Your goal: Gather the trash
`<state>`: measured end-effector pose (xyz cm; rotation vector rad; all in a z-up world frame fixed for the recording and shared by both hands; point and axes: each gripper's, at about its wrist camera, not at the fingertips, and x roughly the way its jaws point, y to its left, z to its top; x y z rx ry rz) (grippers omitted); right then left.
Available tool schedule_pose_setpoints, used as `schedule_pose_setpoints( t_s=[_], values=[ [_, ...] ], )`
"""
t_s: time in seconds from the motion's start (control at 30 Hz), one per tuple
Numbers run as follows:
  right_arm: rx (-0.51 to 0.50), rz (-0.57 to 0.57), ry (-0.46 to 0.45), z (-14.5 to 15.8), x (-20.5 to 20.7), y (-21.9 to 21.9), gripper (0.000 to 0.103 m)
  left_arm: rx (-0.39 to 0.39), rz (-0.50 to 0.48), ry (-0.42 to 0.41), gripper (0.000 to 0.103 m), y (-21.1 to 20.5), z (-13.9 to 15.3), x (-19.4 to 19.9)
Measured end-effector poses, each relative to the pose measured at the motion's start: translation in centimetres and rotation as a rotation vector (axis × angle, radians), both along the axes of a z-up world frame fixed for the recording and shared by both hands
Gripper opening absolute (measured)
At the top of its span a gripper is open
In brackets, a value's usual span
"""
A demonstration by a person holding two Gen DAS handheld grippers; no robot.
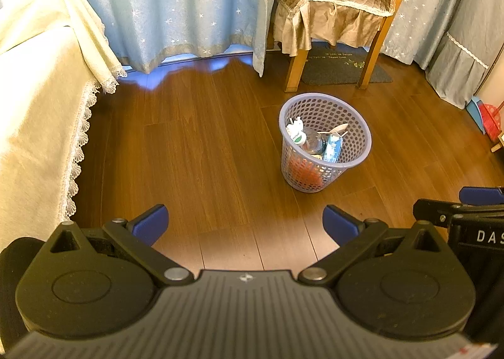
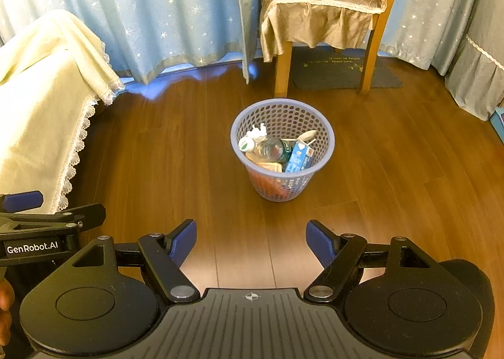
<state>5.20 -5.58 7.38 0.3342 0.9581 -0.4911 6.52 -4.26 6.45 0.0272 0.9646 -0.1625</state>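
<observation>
"GenRobot.AI" is showing in white letters on the black side of the left gripper, seen from the right wrist view. White letters "DAS" are showing on the right gripper, cut off at the frame edge. Gold lettering on the dark floor mat is reading too small to make out. Print on the blue carton in the basket is likewise illegible.

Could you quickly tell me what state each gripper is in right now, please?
Left gripper: open, holding nothing.
Right gripper: open, holding nothing.
</observation>
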Motion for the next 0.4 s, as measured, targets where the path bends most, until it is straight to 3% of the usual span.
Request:
schedule_pose_setpoints(
  t_s=[0.4],
  values=[
    [-0.002,0.005,0.001,-0.11,0.17,-0.19,0.074,-0.015,-0.001,-0.008,0.102,0.32,-0.19,0.06]
  ],
)
